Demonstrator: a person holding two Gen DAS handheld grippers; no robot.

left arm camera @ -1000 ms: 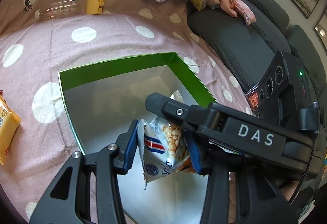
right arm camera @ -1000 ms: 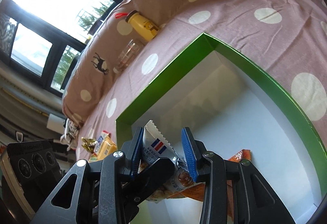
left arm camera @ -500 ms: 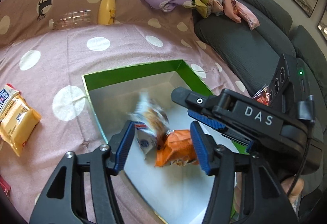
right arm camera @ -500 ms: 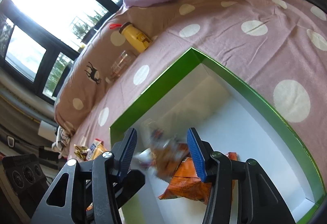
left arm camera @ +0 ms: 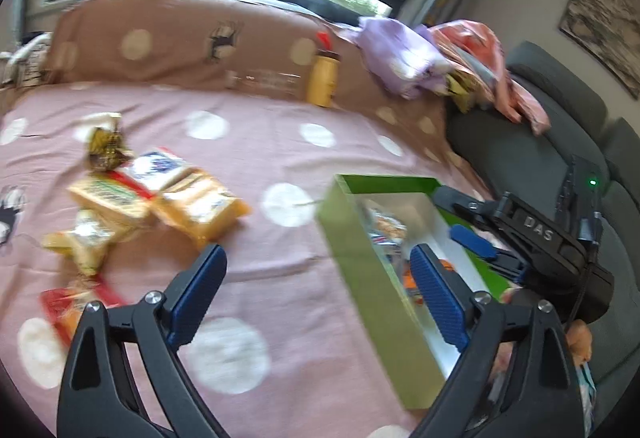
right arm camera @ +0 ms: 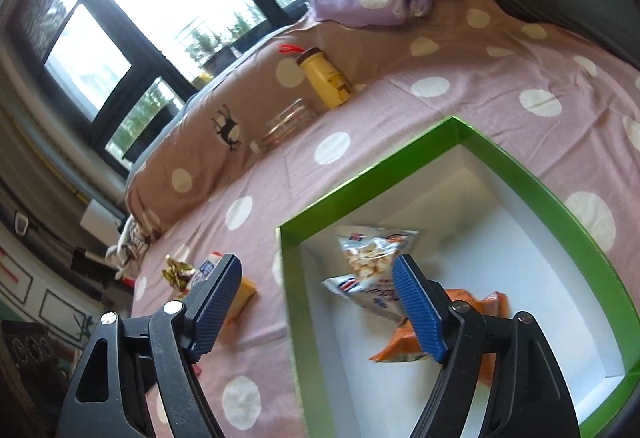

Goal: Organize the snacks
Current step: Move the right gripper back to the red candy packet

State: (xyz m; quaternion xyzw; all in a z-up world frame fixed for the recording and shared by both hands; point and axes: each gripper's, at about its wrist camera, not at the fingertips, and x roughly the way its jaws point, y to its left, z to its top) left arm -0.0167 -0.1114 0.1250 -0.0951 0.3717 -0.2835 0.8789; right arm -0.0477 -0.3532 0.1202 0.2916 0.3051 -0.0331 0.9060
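Two snack bags (right arm camera: 376, 262) lie in one green box (right arm camera: 532, 186); both hand-held grippers (right arm camera: 316, 302) released.

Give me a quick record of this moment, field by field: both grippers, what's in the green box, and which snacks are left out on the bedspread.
left gripper: open, empty
right gripper: open, empty
green box: on the polka-dot bedspread, open top
in box: white puffed-snack bag and orange snack bag
left out: yellow snack packs, gold-wrapped snack, red pack, all beside the box
background: yellow bottle, clear jar
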